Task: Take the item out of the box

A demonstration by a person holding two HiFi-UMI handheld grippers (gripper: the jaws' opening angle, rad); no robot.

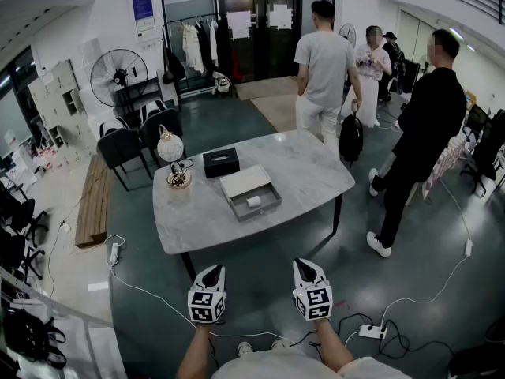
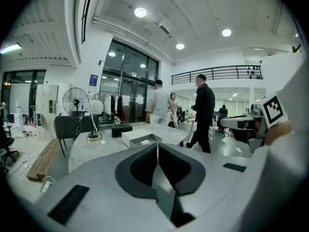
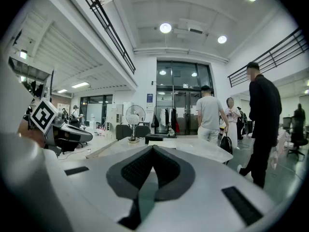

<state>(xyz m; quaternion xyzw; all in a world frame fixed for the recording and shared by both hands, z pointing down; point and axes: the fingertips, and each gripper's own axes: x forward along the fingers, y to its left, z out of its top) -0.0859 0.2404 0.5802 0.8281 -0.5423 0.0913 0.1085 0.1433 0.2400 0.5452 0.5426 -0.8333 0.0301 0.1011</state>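
Head view | left claw point(image 1: 211, 270), right claw point(image 1: 304, 265) pressed together | box point(image 1: 265, 206), lamp point(image 1: 170, 147) on table point(image 1: 316, 172) ahead

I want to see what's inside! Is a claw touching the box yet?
No, the left claw and the right claw both hang closed in the air short of the table, far from the box.

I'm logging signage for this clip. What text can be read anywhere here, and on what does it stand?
No text is legible in any view.
Blue poster: too small to read.
White sheets on the glass doors: too small to read.
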